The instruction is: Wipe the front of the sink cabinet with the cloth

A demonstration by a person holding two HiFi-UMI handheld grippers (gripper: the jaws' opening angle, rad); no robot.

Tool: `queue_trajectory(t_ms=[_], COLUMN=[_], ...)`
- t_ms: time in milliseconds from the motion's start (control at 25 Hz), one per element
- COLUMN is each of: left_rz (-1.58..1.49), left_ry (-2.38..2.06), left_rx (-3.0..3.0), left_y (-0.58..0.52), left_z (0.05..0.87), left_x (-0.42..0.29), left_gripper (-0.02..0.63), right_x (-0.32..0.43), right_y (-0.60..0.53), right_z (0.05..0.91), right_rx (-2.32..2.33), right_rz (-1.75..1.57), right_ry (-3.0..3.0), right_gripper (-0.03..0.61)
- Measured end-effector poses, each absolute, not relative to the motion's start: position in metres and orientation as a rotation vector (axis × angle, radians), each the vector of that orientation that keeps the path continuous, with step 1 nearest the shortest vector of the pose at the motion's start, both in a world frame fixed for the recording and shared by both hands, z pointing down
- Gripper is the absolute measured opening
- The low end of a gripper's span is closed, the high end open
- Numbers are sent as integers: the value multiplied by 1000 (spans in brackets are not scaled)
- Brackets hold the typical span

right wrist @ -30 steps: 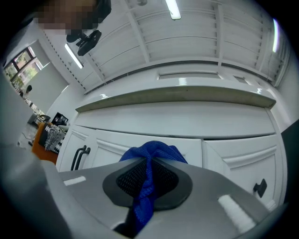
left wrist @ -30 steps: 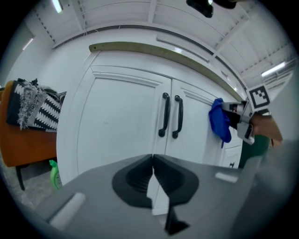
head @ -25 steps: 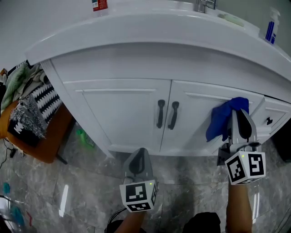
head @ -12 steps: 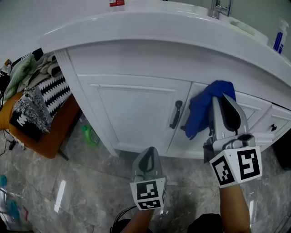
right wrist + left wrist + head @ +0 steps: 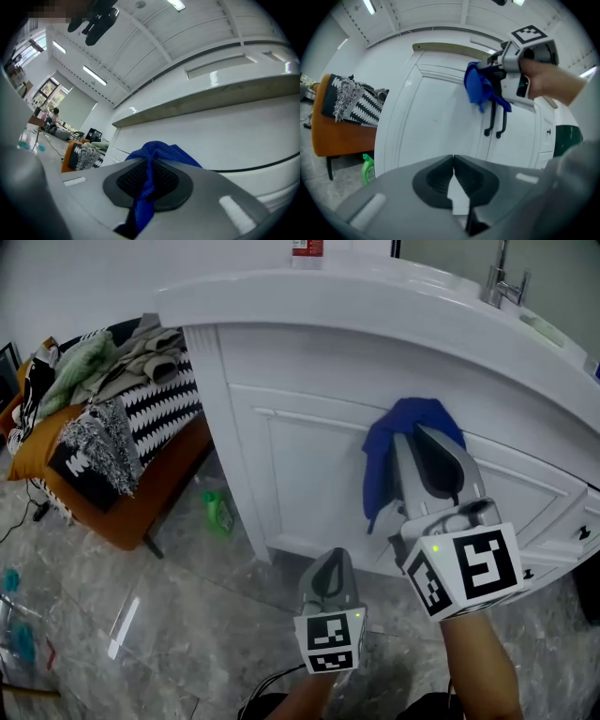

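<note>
Beneath the curved counter stood the white cabinet point(image 5: 300, 465). To its left, an orange bench point(image 5: 141, 512) carried heaped clothes point(image 5: 103, 418). Right gripper point(image 5: 419, 442): jaws clamped on the blue cloth point(image 5: 380, 451), which lay against the upper door panel, just above the handles point(image 5: 494, 122). Left gripper point(image 5: 330, 566): jaws together, nothing between them, held low and apart from the cabinet. Green bottle point(image 5: 217, 512): on the floor point(image 5: 112, 615) between bench and cabinet.

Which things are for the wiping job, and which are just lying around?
For the job: blue cloth, right gripper with jaws shut on it, sink cabinet front.
Just lying about: green bottle on the floor, pile of clothes, orange bench beneath them.
</note>
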State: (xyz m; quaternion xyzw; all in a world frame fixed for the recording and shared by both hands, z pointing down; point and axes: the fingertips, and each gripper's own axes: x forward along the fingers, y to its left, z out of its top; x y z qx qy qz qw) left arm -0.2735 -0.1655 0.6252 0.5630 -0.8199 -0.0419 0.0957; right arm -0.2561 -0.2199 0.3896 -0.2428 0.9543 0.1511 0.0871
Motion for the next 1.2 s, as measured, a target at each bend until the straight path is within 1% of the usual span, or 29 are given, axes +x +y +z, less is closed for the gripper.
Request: queue_trajectory(t_ms=[280,600,760,960,1200], left_rz=[-128,-213,-170,-124,-91], left_ry=[-2457,-2539,-2582,-2584,-2520], left_rx=[1621,1520,1485,1462,1548], left_y=[-153,-127,-115,-110,-132], left_z=[627,610,607,618,626], left_x=[-283,-306,-316,-322,-299], left_gripper=[12,12,12,12,12], right_x=[-331,-407,-435,-419,-368], right_y=[-187,-153,-140,-156,-185], right_z=[392,392,422,472,470], right_rx=[-495,-341,-247,-248,-516], right_rz=[327,373,412,151,253], right_ry=[2908,2953,3094,3196,3149], right_gripper=[28,28,28,29,29])
